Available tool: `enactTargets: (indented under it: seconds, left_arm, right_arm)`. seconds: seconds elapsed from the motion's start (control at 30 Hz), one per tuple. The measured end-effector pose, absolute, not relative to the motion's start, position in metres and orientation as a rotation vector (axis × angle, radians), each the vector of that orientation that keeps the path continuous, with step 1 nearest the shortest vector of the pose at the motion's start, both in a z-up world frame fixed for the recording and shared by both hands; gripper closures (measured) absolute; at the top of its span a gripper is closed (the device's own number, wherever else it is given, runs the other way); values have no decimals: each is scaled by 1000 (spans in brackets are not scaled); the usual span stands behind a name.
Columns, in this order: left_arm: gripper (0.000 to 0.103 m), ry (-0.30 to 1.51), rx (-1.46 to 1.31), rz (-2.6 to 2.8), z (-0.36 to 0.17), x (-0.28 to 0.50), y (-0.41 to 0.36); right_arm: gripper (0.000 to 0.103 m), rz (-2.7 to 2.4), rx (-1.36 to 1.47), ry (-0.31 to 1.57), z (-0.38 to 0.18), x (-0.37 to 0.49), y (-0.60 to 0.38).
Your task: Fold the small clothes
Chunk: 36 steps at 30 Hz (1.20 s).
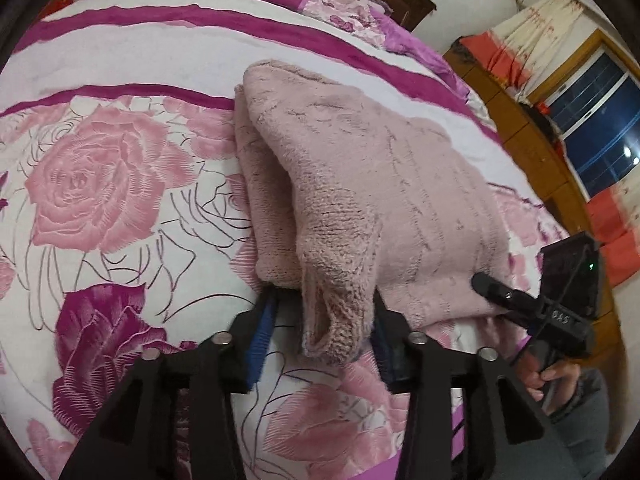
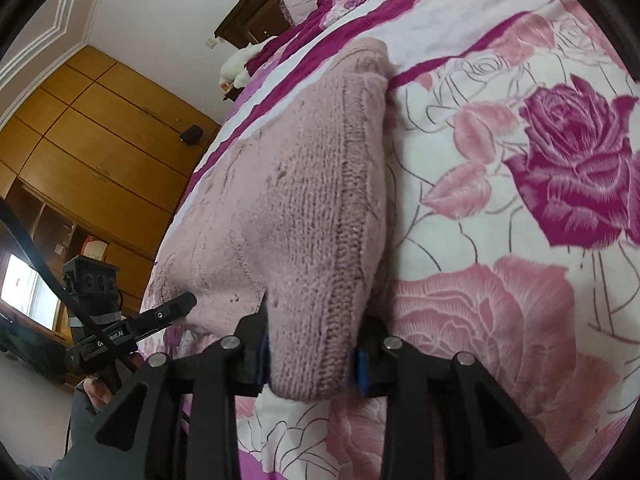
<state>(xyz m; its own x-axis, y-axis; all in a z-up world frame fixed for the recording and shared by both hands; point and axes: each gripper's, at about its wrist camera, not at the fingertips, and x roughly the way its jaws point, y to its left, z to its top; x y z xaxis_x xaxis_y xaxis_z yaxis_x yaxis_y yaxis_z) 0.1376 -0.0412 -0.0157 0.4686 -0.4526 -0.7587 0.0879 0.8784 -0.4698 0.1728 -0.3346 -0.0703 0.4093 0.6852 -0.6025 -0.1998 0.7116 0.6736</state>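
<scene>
A pink knitted sweater (image 1: 360,168) lies folded on the rose-patterned bedspread (image 1: 100,184). Its sleeve cuff (image 1: 332,320) hangs between the fingers of my left gripper (image 1: 324,300), which stands open: a gap shows between the left blue pad (image 1: 262,336) and the knit. In the right wrist view a thick folded corner of the sweater (image 2: 312,240) fills the space between the fingers of my right gripper (image 2: 316,320), whose pads stand loosely at its sides. Each gripper also appears in the other's view, the right gripper (image 1: 520,304) and the left gripper (image 2: 160,316), both at the sweater's near edge.
The bedspread (image 2: 520,160) stretches wide on both sides of the sweater. Pillows and rumpled bedding (image 1: 340,8) lie by the dark headboard. Wooden wardrobes (image 2: 100,140) and a window (image 1: 600,120) stand beyond the bed. A person's hand (image 1: 548,376) holds the right gripper's handle.
</scene>
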Motion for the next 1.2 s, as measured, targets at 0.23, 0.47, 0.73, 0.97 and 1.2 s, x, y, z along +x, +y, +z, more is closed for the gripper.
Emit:
enactTargets:
  seconds: [0.23, 0.47, 0.73, 0.97, 1.2]
  left_arm:
    - [70, 1026, -350, -331, -13, 131, -44]
    - [65, 861, -246, -240, 18, 104, -42]
    - [24, 497, -105, -196, 55, 76, -53]
    - [24, 532, -45, -176, 34, 90, -68]
    - [24, 527, -44, -184, 33, 85, -73]
  right_arm:
    - [66, 572, 489, 992, -64, 173, -329]
    - [61, 449, 297, 879, -32, 159, -321]
    - [15, 272, -9, 488, 20, 109, -308]
    - [0, 291, -52, 390, 21, 93, -306]
    - [0, 327, -70, 416, 12, 91, -298]
